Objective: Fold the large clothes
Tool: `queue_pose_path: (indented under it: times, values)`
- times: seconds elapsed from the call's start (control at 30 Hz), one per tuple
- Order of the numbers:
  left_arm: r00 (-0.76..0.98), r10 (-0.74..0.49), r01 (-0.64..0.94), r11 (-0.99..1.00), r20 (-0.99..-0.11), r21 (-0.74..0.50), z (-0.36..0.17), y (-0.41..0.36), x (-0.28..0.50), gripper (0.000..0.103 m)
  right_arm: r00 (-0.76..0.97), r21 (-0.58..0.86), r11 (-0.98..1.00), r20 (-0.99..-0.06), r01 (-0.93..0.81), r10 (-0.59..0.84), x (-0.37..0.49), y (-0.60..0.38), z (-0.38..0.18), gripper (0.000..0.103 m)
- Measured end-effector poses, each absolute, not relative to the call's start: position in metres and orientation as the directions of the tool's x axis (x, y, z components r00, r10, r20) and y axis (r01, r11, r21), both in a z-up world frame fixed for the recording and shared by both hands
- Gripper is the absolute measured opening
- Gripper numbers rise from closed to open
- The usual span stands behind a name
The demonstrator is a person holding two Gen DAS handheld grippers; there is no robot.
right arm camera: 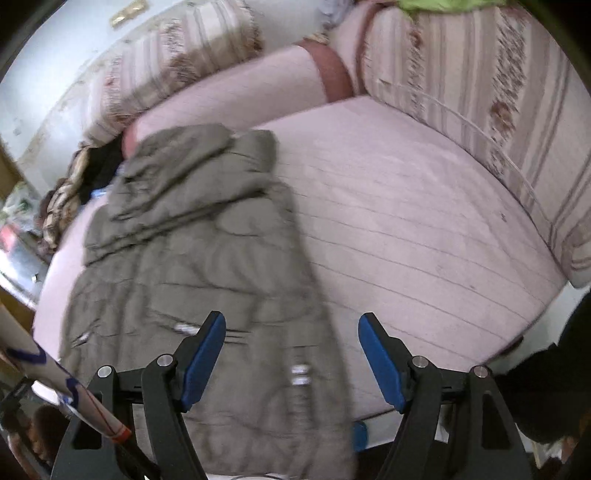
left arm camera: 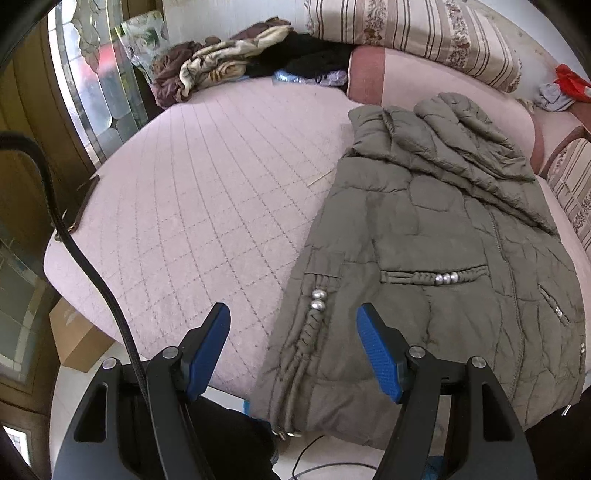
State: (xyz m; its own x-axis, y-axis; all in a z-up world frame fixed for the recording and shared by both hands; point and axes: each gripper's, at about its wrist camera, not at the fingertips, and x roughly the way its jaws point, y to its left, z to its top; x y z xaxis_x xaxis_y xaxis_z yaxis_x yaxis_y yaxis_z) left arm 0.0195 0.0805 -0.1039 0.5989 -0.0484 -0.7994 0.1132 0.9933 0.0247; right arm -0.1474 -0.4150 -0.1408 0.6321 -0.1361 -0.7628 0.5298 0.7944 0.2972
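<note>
Right wrist view is motion-blurred; the jacket (right arm camera: 192, 258) hem runs off its bottom edge

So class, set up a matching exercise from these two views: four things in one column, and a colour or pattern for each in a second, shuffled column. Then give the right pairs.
Things
1. puffer jacket
2. mattress cover
3. claw pads
4. long pillow

Colour or pattern
A. blue
B. striped with flowers
C. olive green
D. pale pink, quilted

Pairs: 1-C, 2-D, 3-A, 4-B
</note>
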Motion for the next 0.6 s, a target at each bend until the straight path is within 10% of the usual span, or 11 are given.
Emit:
queue_pose_path:
  times: [0.6]
  values:
    - [0.345,-0.446,0.223,0.894,-0.826,-0.390,-0.164,0.099,0.105,0.074,0.643,0.575,0.630,-0.751,0.523,0.152,-0.134,-0.434,-0.222,0.086]
